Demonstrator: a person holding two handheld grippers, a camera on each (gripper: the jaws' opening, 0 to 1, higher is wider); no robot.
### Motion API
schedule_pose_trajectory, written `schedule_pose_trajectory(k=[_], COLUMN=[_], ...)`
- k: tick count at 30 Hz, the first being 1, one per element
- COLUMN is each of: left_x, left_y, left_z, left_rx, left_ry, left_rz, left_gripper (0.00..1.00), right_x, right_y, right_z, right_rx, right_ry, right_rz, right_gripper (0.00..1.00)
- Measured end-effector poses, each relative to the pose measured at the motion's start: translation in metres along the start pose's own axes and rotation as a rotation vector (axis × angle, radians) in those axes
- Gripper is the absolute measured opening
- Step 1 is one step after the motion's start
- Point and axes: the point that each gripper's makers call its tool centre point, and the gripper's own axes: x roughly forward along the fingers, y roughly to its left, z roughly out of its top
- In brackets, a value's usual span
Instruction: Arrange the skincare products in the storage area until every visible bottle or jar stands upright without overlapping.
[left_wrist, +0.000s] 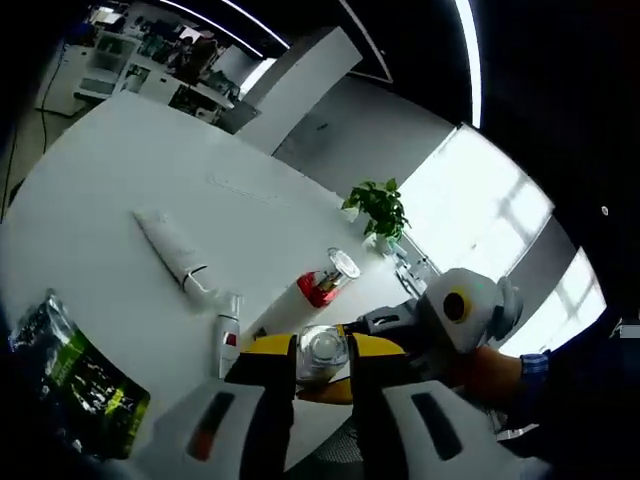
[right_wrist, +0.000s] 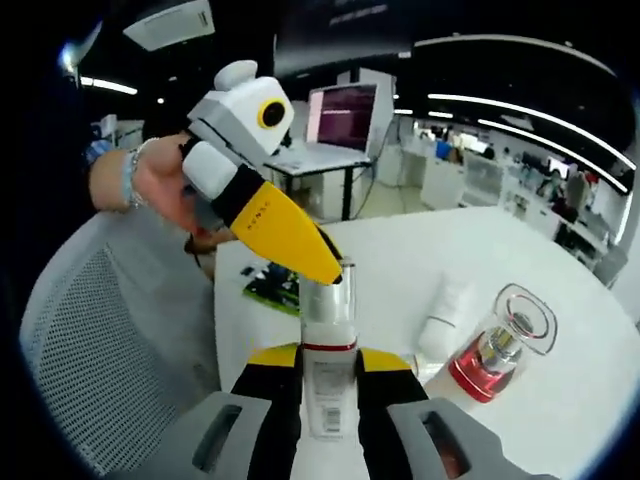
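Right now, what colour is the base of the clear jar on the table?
Red; the jar shows best in the right gripper view.

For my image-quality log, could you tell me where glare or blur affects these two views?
Left gripper view: the window is blown out white, and the white table is bright but readable. Right gripper view: the bottle in the right gripper is soft-focused, and the left gripper reads sharper.
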Motion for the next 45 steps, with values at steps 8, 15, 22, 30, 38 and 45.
schedule_pose_trajectory(k=[8, 15, 22, 30, 38, 45], left_x=[0.012, 0.008, -0.001, -0.007, -0.010, -0.009], left_y=[-0.019, -0.007, 0.005, 0.009, 0.012, 0.012], left_z=[-0.010, -0.010, -0.006, -0.002, 0.003, 0.000], left_rx=[-0.018, 0.010, 0.031, 0.017, -0.005, -0.007], left_ry=[0.026, 0.046, 0.036, 0.020, -0.006, 0.007], left_rz=[-0.088, -0.025, 0.043, 0.066, 0.077, 0.076], left_gripper=[0.18, 0.17, 0.24, 0.26, 0.26, 0.26], right_x=[-0.001, -0.003, -0.004, -0.005, -0.008, -0.011], right_y=[-0.007, -0.020, -0.037, -0.044, -0.048, -0.052], right_z=[-0.014, -0.024, -0.047, -0.058, -0.061, -0.072], right_rx=[-0.026, -0.014, 0.042, 0.062, 0.119, 0.105], right_ry=[0.053, 0.082, 0.151, 0.182, 0.199, 0.256], right_rz=[-0.033, -0.076, -0.133, -0.182, -0.211, -0.233], right_gripper=[0.16, 0.15, 0.16, 0.16, 0.16, 0.17])
